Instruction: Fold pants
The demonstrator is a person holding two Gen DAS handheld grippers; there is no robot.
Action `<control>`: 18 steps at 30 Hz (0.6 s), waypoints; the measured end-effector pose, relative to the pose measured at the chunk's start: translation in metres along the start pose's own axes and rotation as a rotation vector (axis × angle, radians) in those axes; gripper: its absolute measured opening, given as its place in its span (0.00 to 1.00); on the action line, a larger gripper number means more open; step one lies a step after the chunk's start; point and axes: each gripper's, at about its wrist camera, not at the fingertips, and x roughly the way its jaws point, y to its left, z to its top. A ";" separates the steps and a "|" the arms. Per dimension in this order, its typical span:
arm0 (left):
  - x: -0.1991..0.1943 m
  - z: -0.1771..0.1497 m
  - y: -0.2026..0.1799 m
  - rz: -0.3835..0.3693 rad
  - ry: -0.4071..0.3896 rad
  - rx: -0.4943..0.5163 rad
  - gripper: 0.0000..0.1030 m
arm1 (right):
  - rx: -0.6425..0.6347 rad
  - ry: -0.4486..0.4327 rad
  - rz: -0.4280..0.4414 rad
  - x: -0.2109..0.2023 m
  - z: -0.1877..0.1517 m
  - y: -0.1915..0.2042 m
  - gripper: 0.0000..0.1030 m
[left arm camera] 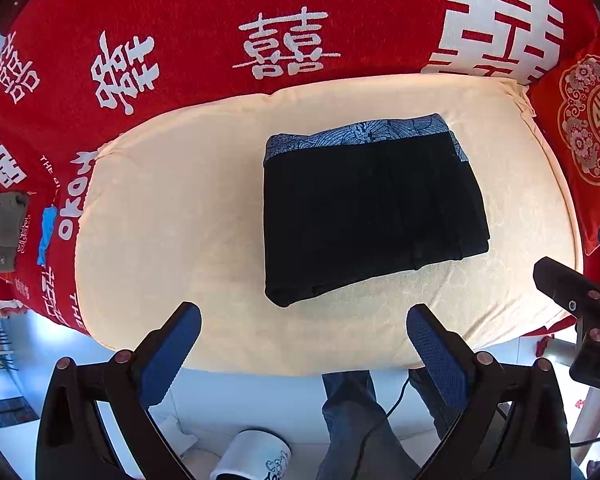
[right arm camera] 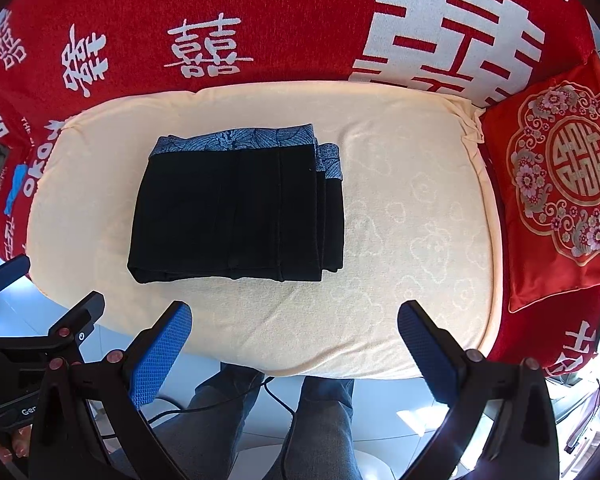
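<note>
The black pants [left arm camera: 372, 208] with a blue-grey leaf-patterned waistband [left arm camera: 360, 134] lie folded into a compact rectangle on the cream-coloured cushion [left arm camera: 172, 208] of a sofa draped in a red blanket with white characters [left arm camera: 204, 28]; how many layers the stack has is hard to make out, as only stepped edges show along its right side and the black cloth swallows most detail. From the right wrist view the same folded pants [right arm camera: 236, 212] sit toward the left half of the cushion [right arm camera: 420, 216], with the waistband on the far edge. The left tongs [left arm camera: 304, 332] hang spread wide and empty above the near edge of the cushion, apart from the pants; the right tongs [right arm camera: 294, 330] are likewise spread wide with nothing between them. Each wrist view catches only part of the other tool, cut off at the frame edge. A red embroidered square pillow [right arm camera: 560, 184] leans at the right end of the sofa, partly cropped. At the far left a bright blue scrap [left arm camera: 47, 232] and a beige garment [left arm camera: 0, 232] lie on the blanket, both too distorted to identify. Below the cushion's near edge, the person's jean-clad legs [right arm camera: 324, 424], a black cable [right arm camera: 276, 396] and a white container with dark lettering [left arm camera: 256, 456] show against the pale floor, largely hidden by the tool arms.
</note>
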 end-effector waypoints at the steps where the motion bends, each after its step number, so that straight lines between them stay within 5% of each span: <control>1: 0.000 0.000 0.000 0.000 0.001 0.002 1.00 | 0.001 0.000 0.000 0.000 0.000 0.000 1.00; 18: -0.003 -0.003 0.002 0.013 -0.023 0.011 1.00 | 0.001 -0.001 -0.004 -0.001 -0.001 -0.001 1.00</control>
